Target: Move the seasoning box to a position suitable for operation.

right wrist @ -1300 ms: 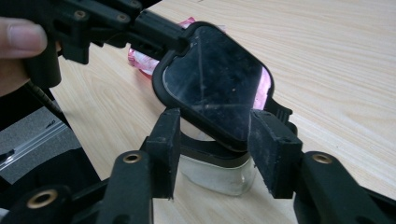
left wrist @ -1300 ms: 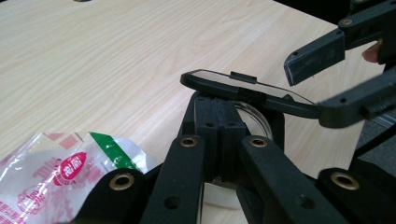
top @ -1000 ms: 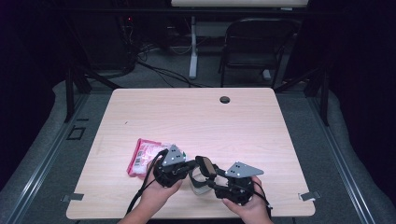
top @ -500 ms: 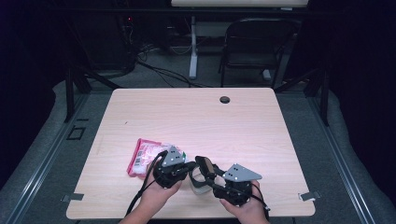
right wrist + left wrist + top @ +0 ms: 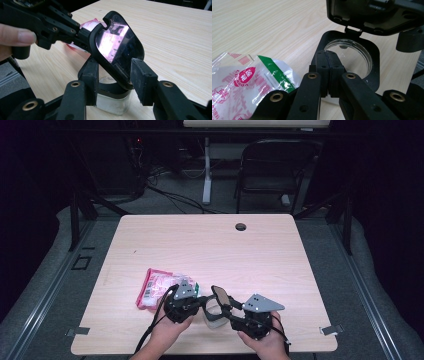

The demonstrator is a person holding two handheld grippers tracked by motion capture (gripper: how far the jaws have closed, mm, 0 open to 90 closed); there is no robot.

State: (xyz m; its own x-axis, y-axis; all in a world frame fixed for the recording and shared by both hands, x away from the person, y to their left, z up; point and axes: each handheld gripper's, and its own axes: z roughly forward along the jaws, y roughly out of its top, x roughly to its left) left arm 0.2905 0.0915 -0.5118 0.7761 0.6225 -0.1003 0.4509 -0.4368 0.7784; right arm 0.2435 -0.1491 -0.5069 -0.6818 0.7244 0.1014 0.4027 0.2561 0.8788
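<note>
A small clear container (image 5: 214,314) with a black collar (image 5: 372,57) stands near the table's front edge, its hinged black lid (image 5: 221,296) raised. My left gripper (image 5: 200,304) is shut on the near edge of the collar, pads (image 5: 322,67) pressed together. My right gripper (image 5: 115,72) straddles the tilted lid (image 5: 117,45). Its jaws have just been closing, and both pads (image 5: 142,75) now sit against the lid's lower edges. The clear body (image 5: 112,100) shows under the lid.
A red, white and green snack packet (image 5: 157,287) lies just left of the left gripper, also seen close up (image 5: 244,80). The wooden table (image 5: 210,245) has a cable hole (image 5: 241,226) at the back. A chair (image 5: 272,170) stands beyond it.
The right gripper's jaws have drawn in around the raised lid. Both hands stay where they were, and the left gripper keeps its hold.
</note>
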